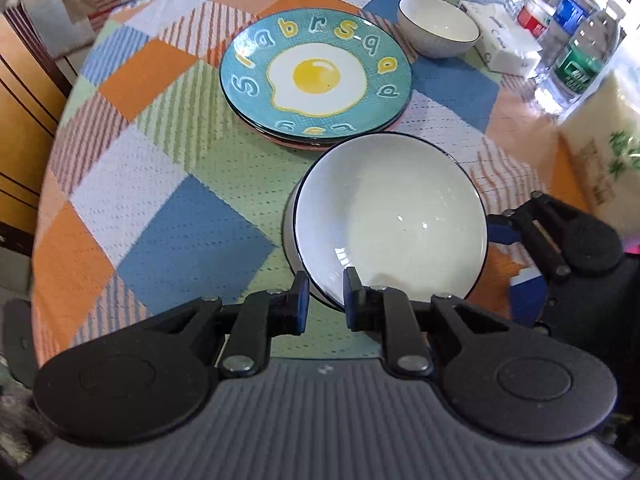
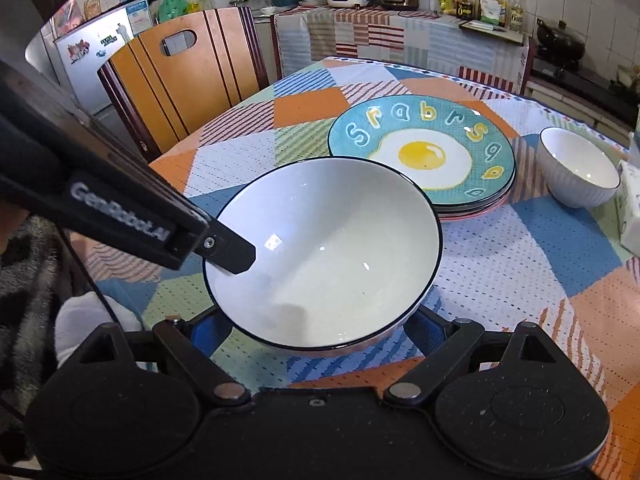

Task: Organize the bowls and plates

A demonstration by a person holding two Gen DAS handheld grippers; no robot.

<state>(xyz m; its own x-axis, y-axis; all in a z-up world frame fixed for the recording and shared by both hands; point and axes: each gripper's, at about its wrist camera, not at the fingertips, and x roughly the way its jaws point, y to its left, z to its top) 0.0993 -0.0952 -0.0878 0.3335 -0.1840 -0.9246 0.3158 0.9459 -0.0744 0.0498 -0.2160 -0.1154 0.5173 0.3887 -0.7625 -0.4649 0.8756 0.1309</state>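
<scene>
Over the tablecloth [image 1: 168, 184]: left gripper [image 1: 327, 300] pinching the bowl [image 1: 392, 220] rim, right gripper [image 2: 320, 326] spread wide, straddling the bowl base, contact unclear; plates [image 1: 316, 76] stacking beyond.

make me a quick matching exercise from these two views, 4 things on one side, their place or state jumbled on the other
Things:
1. large white bowl
2. egg plate
3. small white bowl
4. water bottles

Place or state:
A. top of a plate stack
B. standing at the table's right edge, left wrist view
C. rim pinched by the left gripper
D. alone beyond the plates, untouched

Pairs: 1-C, 2-A, 3-D, 4-B
</scene>
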